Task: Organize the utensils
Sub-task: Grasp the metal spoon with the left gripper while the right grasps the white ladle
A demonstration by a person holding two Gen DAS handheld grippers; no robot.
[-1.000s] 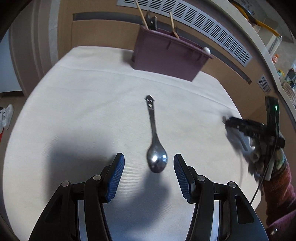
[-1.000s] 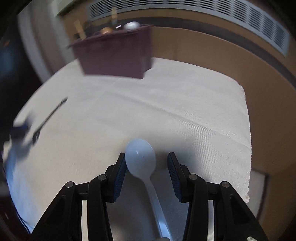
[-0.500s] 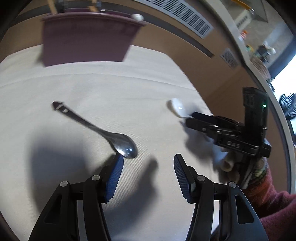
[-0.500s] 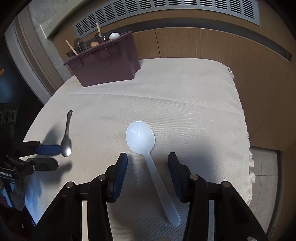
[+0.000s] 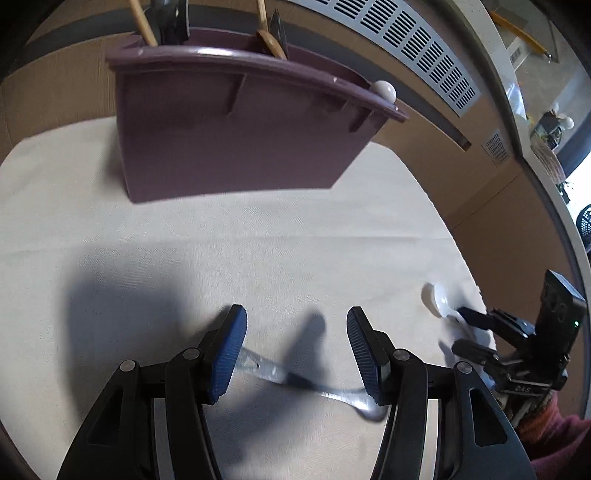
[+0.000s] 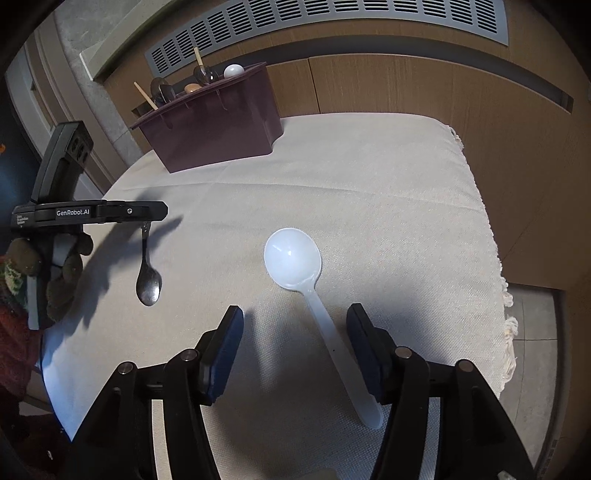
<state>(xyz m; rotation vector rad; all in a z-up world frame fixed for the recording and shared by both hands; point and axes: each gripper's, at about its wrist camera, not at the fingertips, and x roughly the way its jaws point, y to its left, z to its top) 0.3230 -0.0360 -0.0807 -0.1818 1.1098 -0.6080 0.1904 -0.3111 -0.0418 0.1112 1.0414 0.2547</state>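
A metal spoon (image 6: 147, 275) lies on the cream cloth; in the left wrist view (image 5: 280, 374) it lies crosswise between and under my open left gripper (image 5: 293, 347), blurred. A white plastic spoon (image 6: 295, 258) lies on the cloth, its handle running between the jaws of my open right gripper (image 6: 293, 341). It also shows in the left wrist view (image 5: 437, 297). The left gripper (image 6: 147, 211) hovers over the metal spoon's handle. A dark purple utensil caddy (image 5: 236, 136) stands at the back; it also shows in the right wrist view (image 6: 214, 125), holding several utensils.
The cloth-covered table (image 6: 369, 206) ends in a fringed edge at the right (image 6: 506, 295). A wooden wall panel with a vent grille (image 6: 332, 22) runs behind the caddy. My right gripper (image 5: 480, 332) shows at the right in the left wrist view.
My left gripper has swung forward over the metal spoon, closer to the caddy. My right gripper has pulled back slightly along the white spoon's handle.
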